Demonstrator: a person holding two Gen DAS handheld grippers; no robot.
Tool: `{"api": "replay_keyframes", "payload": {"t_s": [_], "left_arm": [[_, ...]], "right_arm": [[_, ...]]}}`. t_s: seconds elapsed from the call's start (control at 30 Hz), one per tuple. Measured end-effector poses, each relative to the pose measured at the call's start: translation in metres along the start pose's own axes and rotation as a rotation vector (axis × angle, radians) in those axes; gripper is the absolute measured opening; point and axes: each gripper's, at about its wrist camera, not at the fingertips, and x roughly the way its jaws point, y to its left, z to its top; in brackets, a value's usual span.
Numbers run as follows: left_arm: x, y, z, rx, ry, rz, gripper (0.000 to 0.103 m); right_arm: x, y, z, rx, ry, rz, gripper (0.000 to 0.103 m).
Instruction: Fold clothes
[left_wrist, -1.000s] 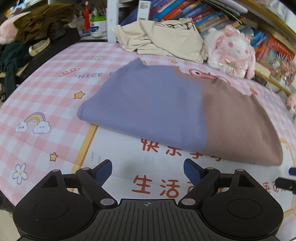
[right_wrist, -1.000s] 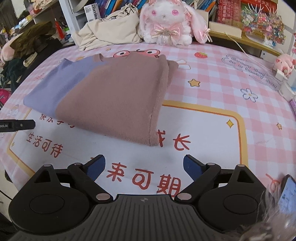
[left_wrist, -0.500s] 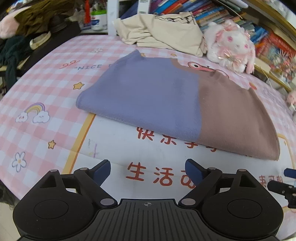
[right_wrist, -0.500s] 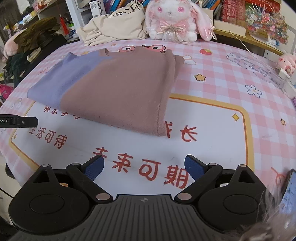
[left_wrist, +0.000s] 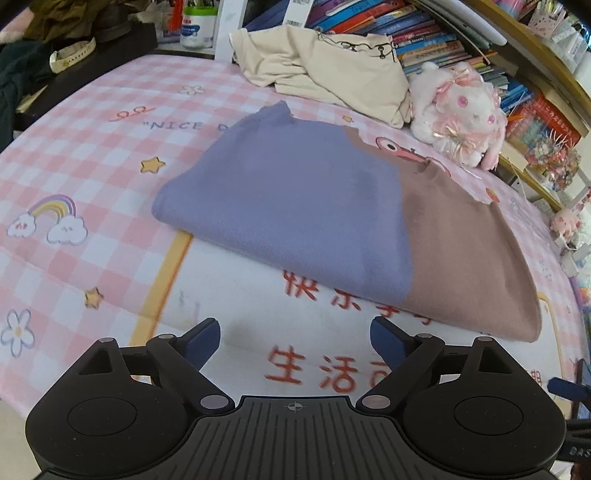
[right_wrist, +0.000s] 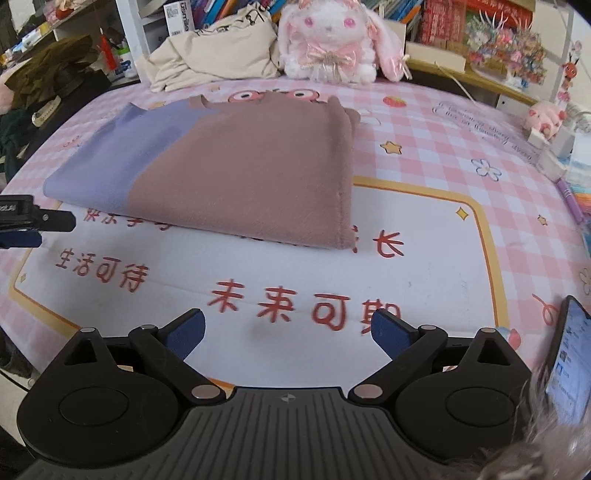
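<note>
Cluttered room, bookshelves (left_wrist: 424, 33) behind; work surface a counter (right_wrist: 424, 280) under a pink checked cover with red printed characters. Folded two-tone sweater (left_wrist: 332, 221), lilac half and mauve-brown half, lying flat at the centre of the cover, near edge just beyond both grippers, touched by neither. Cream garment (left_wrist: 325, 70) heaped unfolded at the far edge, beside a white plush rabbit (right_wrist: 332, 40). Phone (right_wrist: 569, 365) at the right rim of the right view.

Progress, as judged: sweater looks done, compact rectangle, edges roughly aligned, sleeves tucked out of sight. Remaining: probably the cream garment, not yet handled.

Left gripper (left_wrist: 293, 338) spread wide, empty, low over the white panel. Right gripper (right_wrist: 288, 328) likewise spread, empty.

Versus one second back: sweater unchanged in shape and place. Both views sit closer and slightly higher, sweater larger in frame. Left gripper tip, at the left rim of the right view, a little farther up.
</note>
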Motion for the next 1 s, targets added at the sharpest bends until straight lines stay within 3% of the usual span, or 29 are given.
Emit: {"api": "replay_keyframes", "payload": {"t_s": [0.13, 0.37, 0.43, 0.57, 0.7, 0.8, 1.0], "left_arm": [[0.002, 0.011, 0.006, 0.017, 0.014, -0.033, 0.091], [0.006, 0.024, 0.012, 0.057, 0.057, -0.025, 0.091], [0.007, 0.032, 0.015, 0.01, 0.066, -0.06, 0.09], [0.011, 0.058, 0.024, -0.201, 0.062, -0.152, 0.09], [0.016, 0.065, 0.033, -0.229, 0.065, -0.175, 0.09], [0.019, 0.076, 0.036, -0.319, 0.051, -0.213, 0.09], [0.031, 0.106, 0.039, -0.631, 0.006, -0.307, 0.089]], "right_arm": [[-0.002, 0.018, -0.002, 0.009, 0.0, -0.025, 0.098], [-0.006, 0.044, -0.002, 0.029, -0.021, -0.058, 0.098], [-0.007, 0.048, 0.0, 0.038, -0.027, -0.067, 0.098], [-0.009, 0.056, 0.004, 0.047, -0.043, -0.087, 0.098], [-0.009, 0.063, 0.009, 0.026, -0.053, -0.097, 0.098], [-0.009, 0.068, 0.012, 0.0, -0.058, -0.103, 0.098], [-0.011, 0.068, 0.017, -0.007, -0.07, -0.132, 0.098]]}}
